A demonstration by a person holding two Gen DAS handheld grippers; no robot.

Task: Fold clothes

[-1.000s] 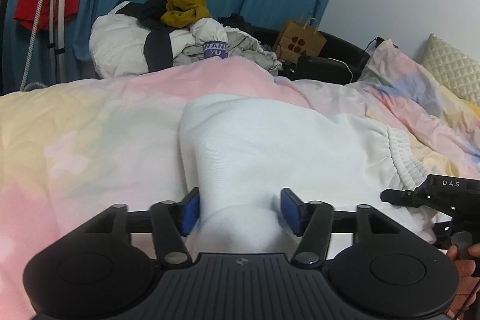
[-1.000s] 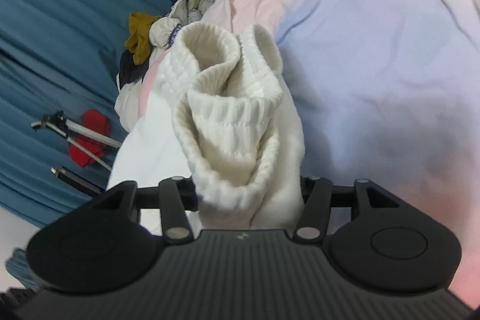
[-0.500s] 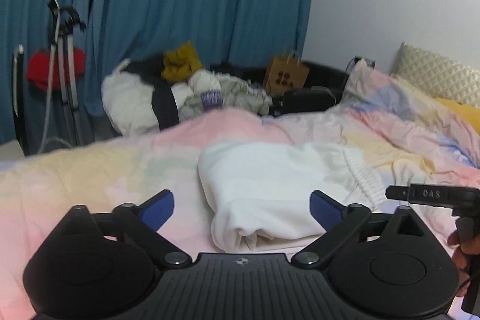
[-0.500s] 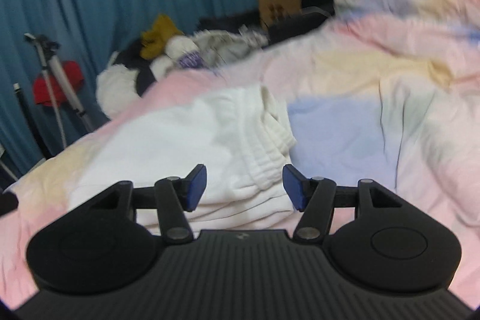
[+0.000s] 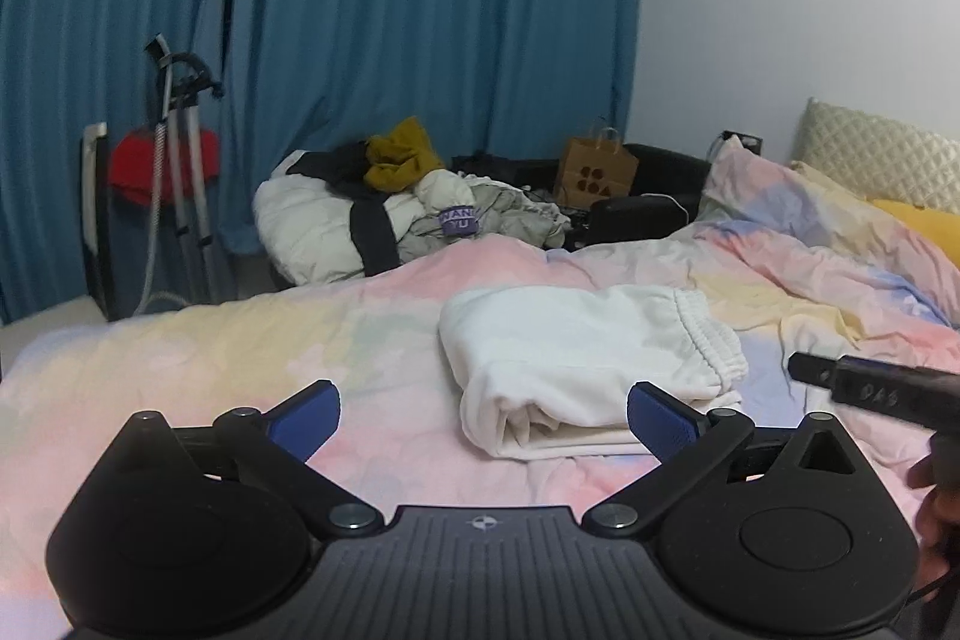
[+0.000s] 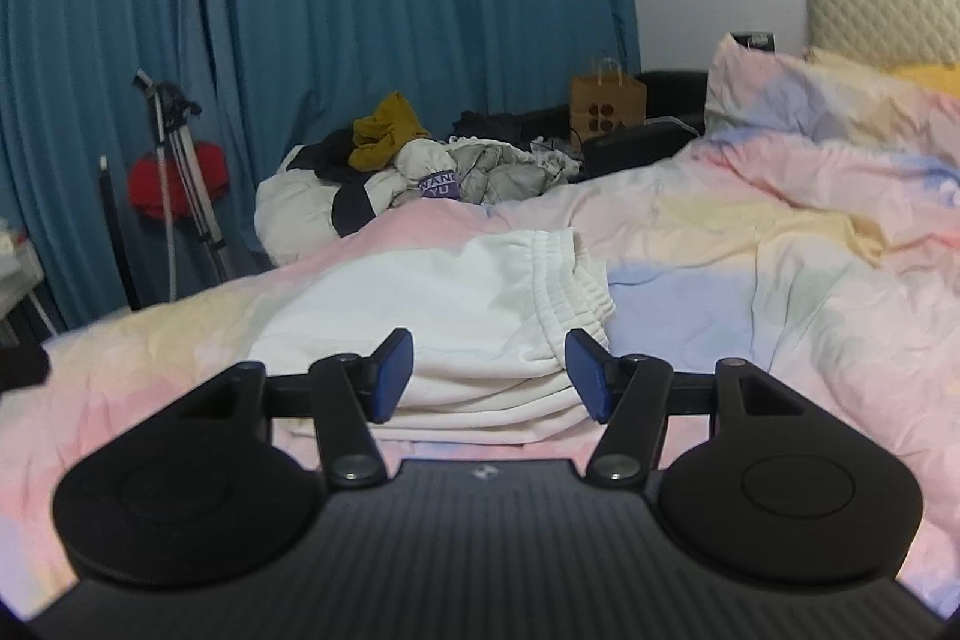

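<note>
Here the folded white garment [image 5: 588,358] lies on the pastel duvet [image 5: 240,352]. Only the left view shows the right gripper's tip beside it. The left gripper [image 5: 483,415] has just spread wide, empty; the right gripper [image 6: 489,370] is half apart, touching nothing.

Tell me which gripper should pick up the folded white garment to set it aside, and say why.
Probably the right gripper. Its open jaws frame the folded white garment at the elastic waistband end. In the left wrist view, the left gripper, jaws wide and empty, sits back with the garment right of centre.
</note>
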